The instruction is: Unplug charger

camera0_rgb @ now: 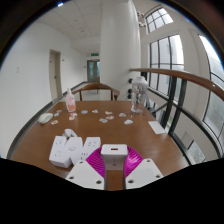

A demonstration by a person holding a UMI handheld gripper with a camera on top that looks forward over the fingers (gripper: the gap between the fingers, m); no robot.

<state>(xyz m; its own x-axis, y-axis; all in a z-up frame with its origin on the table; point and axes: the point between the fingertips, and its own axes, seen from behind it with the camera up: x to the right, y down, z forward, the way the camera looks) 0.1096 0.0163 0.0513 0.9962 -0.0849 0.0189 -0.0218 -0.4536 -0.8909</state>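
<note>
A white charger (113,152) sits clamped between the gripper (113,172) fingers' magenta pads, above the near edge of a round wooden table (120,135). Two white power strips (66,150) lie just beside it; open tabletop stretches beyond.

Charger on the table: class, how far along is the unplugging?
Done: the gripper has reached the white charger, which sits between its fingers. In hand: closing on it; whether both fingers press it can't be seen. Left: pulling it free; it appears still seated, beside the white power strip on the table.
</note>
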